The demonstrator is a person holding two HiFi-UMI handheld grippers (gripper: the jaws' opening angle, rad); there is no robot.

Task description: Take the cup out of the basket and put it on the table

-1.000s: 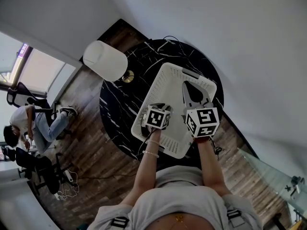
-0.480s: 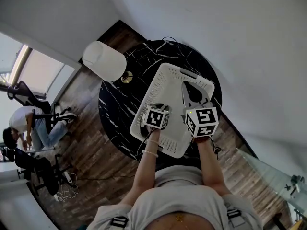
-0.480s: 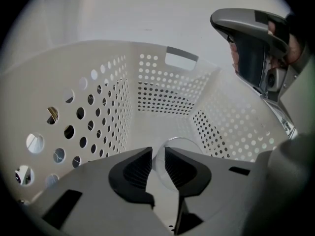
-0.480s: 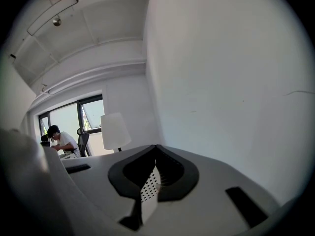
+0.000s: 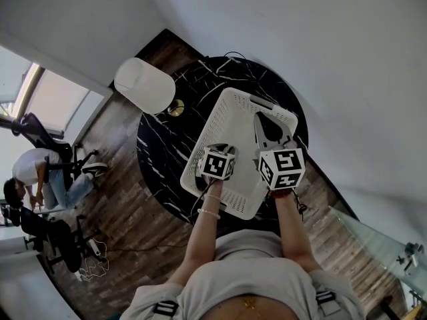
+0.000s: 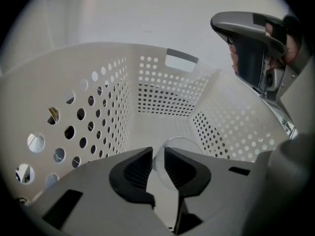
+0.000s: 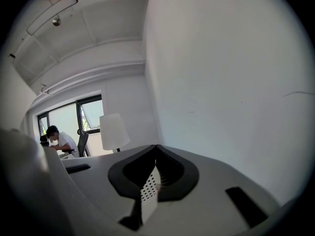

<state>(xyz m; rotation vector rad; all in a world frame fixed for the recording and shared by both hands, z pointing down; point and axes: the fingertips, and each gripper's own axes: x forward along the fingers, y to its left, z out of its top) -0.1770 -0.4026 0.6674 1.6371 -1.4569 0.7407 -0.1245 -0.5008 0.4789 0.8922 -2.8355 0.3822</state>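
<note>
**Cup (image 6: 178, 149) inside the basket (image 6: 162, 90), left gripper (image 6: 158, 162) closing about its rim**

Clear cup low in the white perforated basket, at the basket's near end, round rim turned toward the left gripper view. Upright or tipped: not possible to tell. One side of the rim set between the ridged pads (image 6: 139, 168) of the left gripper. Jaws closing, with a narrow gap showing and the pads not yet pressed on the cup wall.

Basket walls pierced with rows of round holes, larger along the left wall, finer at the far end. Handle slot (image 6: 182, 60) in the far rim.

Right gripper (image 7: 155, 154) clenched on the basket's right wall, a strip of perforated white plastic pinched between its pads. From the left gripper view, its grey body above the basket's right rim.

In the head view, both marker cubes (image 5: 218, 163) over the near end of the basket, with the forearms reaching in from below.

Basket resting on a round black surface (image 5: 163, 145) veined in white, long axis running away from the person.

Left of the basket, at the surface's edge: a white lampshade (image 5: 144, 85). Brown wood floor (image 5: 127, 212) around the surface.

Far left of the basket: a seated person (image 5: 30, 172) beside a bright window (image 5: 47, 102).
</note>
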